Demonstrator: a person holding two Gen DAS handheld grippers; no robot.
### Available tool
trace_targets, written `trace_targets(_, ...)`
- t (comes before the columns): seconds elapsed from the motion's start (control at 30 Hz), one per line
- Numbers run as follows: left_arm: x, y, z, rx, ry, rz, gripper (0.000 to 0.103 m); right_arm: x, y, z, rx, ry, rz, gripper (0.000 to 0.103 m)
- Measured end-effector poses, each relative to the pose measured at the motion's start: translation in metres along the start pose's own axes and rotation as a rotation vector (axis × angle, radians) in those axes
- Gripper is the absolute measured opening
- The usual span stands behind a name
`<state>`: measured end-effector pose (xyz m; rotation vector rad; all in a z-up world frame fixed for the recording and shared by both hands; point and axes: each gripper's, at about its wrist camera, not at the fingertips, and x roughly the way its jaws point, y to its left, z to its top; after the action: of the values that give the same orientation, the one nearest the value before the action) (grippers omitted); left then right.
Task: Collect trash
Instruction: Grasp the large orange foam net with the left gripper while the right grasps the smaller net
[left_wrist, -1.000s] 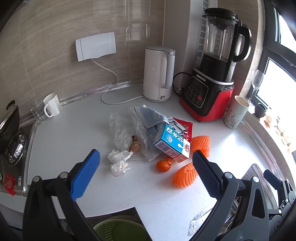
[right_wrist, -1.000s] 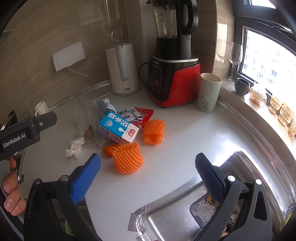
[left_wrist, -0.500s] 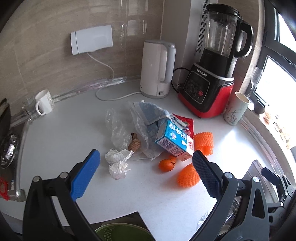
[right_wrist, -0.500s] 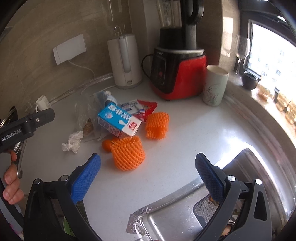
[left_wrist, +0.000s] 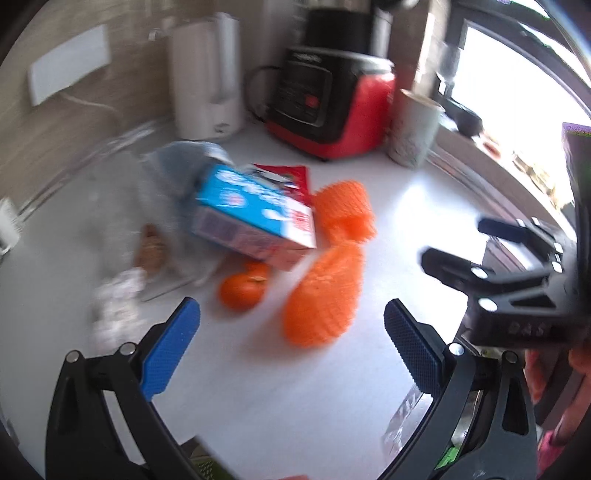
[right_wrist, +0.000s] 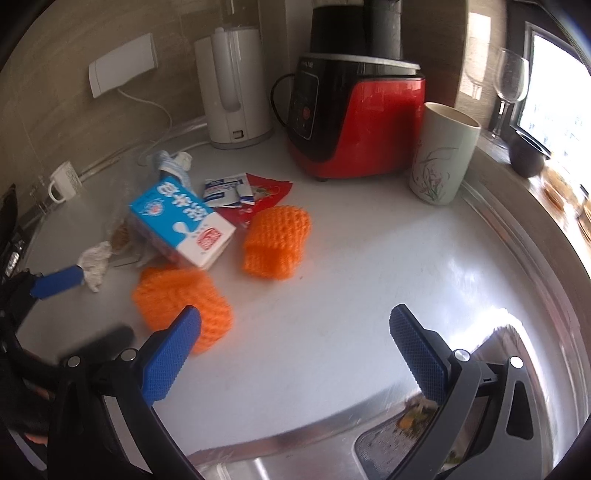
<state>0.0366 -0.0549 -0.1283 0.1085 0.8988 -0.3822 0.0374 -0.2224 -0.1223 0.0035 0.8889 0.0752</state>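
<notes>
Both tools hang empty, jaws spread wide, so the step in hand looks like the approach to a first pick. The left hand-held gripper (left_wrist: 291, 325) would do best to drop low over the near orange foam-net fruit sleeve (left_wrist: 323, 295), straddle it and close gently, since the mesh will crush. That sleeve lies just ahead of its fingertips, near the desk's (right_wrist: 351, 295) front edge beside the sink. The right hand-held gripper (right_wrist: 295, 343) hovers just beside the same sleeve. The blue-and-white milk carton (right_wrist: 181, 221) lies farther back, mid-desk.
</notes>
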Motion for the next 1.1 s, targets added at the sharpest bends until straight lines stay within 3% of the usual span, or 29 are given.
trace_targets(0.1,0.021,-0.012,0.001,0.022,0.03,-0.013,0.095,0.017,-0.007,0.005,-0.016,0.01,-0.003,0.101)
trace_targets(0.17,0.035,-0.015,0.001,0.026,0.054,-0.022,0.088,0.027,-0.012,0.008,-0.016,0.016,-0.005,0.101)
trace_targets(0.23,0.047,-0.016,0.002,0.018,0.084,-0.032,0.066,0.036,-0.017,0.011,-0.007,0.02,0.005,0.101)
trace_targets(0.37,0.057,-0.01,0.001,-0.011,0.11,-0.048,0.039,0.052,-0.028,0.019,0.027,0.021,0.05,0.101)
trace_targets(0.4,0.057,-0.009,0.0,-0.018,0.108,-0.053,0.027,0.057,-0.03,0.021,0.04,0.023,0.068,0.101)
trace_targets(0.43,0.056,-0.008,0.0,-0.027,0.11,-0.068,0.023,0.06,-0.032,0.022,0.048,0.025,0.087,0.101)
trace_targets(0.73,0.027,0.0,-0.005,-0.066,0.091,-0.081,0.02,0.101,-0.033,0.041,0.127,0.057,0.208,0.099)
trace_targets(0.8,0.016,0.002,-0.009,-0.077,0.087,-0.093,0.02,0.114,-0.033,0.044,0.147,0.084,0.223,0.092)
trace_targets(0.87,0.004,0.003,-0.013,-0.082,0.079,-0.086,0.02,0.125,-0.032,0.045,0.161,0.116,0.229,0.065)
trace_targets(0.9,-0.002,0.004,-0.016,-0.08,0.077,-0.079,0.02,0.127,-0.032,0.045,0.168,0.138,0.242,0.061)
trace_targets(0.97,-0.015,0.005,-0.021,-0.083,0.069,-0.069,0.02,0.123,-0.029,0.047,0.163,0.127,0.259,0.024)
trace_targets(1.0,-0.023,0.006,-0.025,-0.081,0.065,-0.063,0.02,0.12,-0.029,0.047,0.172,0.125,0.274,0.024)
trace_targets(1.1,-0.044,0.01,-0.035,-0.085,0.045,-0.042,0.021,0.095,-0.02,0.046,0.131,0.093,0.214,0.022)
